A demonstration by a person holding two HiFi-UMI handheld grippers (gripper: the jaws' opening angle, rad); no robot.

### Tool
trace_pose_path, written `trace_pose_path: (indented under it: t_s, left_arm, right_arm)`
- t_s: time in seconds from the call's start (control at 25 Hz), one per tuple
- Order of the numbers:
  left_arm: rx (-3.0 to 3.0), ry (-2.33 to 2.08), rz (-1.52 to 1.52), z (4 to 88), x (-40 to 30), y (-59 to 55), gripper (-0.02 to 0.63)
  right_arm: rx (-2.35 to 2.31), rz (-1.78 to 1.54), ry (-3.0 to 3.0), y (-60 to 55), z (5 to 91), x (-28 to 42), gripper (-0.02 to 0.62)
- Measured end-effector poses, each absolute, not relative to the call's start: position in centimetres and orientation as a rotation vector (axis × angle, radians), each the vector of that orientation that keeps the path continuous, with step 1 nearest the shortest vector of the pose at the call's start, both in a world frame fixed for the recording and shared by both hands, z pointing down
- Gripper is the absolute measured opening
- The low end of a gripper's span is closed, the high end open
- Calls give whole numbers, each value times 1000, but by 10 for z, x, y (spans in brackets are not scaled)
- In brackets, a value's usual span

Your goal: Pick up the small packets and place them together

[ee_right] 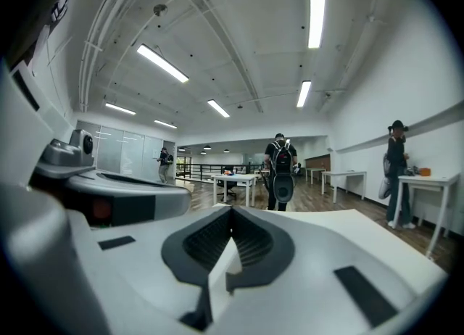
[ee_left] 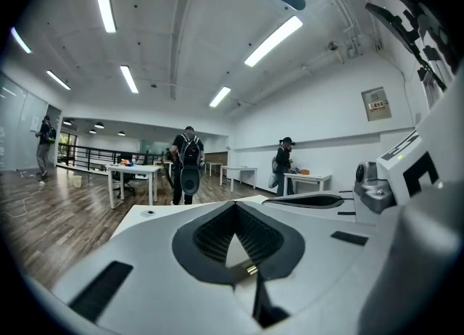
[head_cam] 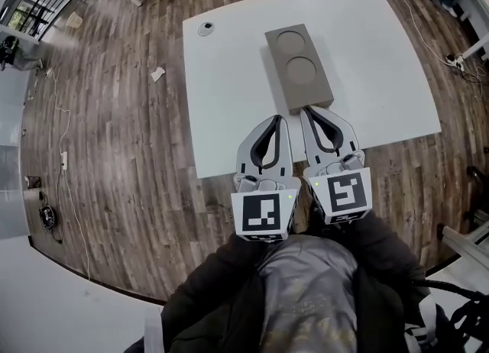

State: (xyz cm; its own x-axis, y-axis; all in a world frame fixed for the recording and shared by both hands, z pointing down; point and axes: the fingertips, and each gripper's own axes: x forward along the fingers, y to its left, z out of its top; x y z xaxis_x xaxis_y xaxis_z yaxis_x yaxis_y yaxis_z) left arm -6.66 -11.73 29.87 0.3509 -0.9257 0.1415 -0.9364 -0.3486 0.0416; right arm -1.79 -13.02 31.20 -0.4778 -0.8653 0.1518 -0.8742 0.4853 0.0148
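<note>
My left tool (head_cam: 280, 119) and right tool (head_cam: 306, 111) both closed, empty, side by side over the desk (head_cam: 374, 46), tips by the near end of a grey tray (head_cam: 298, 65).

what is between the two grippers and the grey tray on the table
Nothing visible: the left gripper and right gripper, both shut, point at the tray's near end over the table. No packets show.
</note>
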Motion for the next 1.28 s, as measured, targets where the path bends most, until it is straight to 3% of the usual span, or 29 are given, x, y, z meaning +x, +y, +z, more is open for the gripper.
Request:
trace_pose_path:
  t_s: [0.56,1.04,1.28]
  left_arm:
    - [2590,-1629,129,285,-51,-126,3]
    - [2575,-1630,131,389,-39,-87,3]
    - [2571,-1623,145,388,-41,-88,3]
  right_arm:
    - [1651,35,-2564,-132,290,-5,5]
    - [1624,157,-2473,-86,435,14,5]
    - [1645,176,-2453,-89,437,17,5]
